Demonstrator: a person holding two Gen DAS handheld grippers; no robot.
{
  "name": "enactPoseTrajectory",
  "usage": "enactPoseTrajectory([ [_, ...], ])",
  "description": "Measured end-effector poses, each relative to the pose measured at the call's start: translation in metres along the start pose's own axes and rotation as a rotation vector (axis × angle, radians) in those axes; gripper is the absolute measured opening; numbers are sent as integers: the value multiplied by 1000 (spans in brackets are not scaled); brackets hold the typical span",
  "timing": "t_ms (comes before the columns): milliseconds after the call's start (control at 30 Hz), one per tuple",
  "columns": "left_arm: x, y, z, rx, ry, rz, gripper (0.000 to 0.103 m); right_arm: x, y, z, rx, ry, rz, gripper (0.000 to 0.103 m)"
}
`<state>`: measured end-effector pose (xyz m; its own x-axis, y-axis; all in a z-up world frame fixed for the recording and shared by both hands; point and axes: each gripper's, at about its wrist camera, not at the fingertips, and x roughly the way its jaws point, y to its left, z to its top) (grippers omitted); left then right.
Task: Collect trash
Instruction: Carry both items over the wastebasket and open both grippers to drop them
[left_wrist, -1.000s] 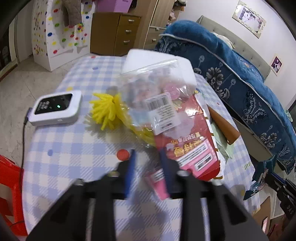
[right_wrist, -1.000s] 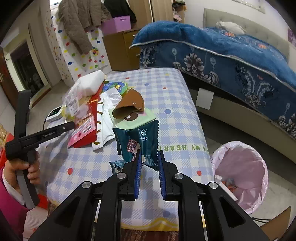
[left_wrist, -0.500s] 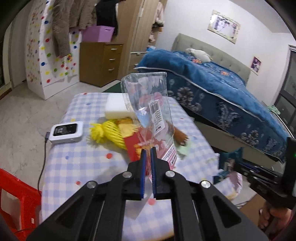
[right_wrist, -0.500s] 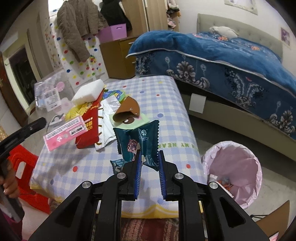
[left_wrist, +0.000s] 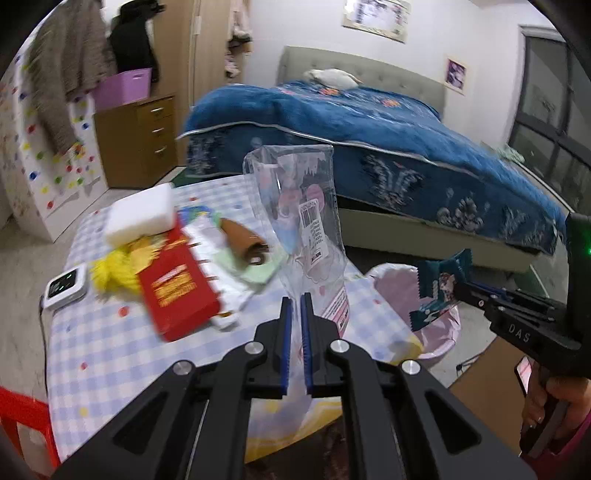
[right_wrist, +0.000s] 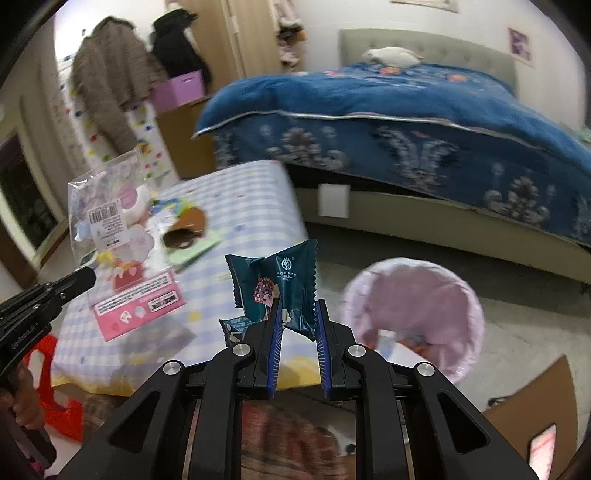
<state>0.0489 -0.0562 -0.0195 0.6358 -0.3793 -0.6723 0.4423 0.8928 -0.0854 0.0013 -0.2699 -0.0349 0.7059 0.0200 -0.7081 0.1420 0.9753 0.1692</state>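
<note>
- The left gripper (left_wrist: 296, 295) pinches the clear plastic bag (left_wrist: 303, 225) by its lower edge; the bag stands upright above the bench (left_wrist: 110, 350), long axis vertical.
- The right gripper (right_wrist: 297, 310) clamps the teal wrapper (right_wrist: 275, 280), lifted off the bench.
- The pink-lined bin (right_wrist: 413, 314) sits on the floor just right of the bench, ahead and right of the right gripper, which looks the nearer to drop first.
</note>
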Motion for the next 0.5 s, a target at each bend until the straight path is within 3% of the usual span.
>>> enactPoseTrajectory([
  [267,40,-74,19,148,10,-78,3,0,-84,-18,146,25,-122,18],
  [500,95,-131,23,245,67,-138,3,15,-132,-30,240,68,-193,20],
])
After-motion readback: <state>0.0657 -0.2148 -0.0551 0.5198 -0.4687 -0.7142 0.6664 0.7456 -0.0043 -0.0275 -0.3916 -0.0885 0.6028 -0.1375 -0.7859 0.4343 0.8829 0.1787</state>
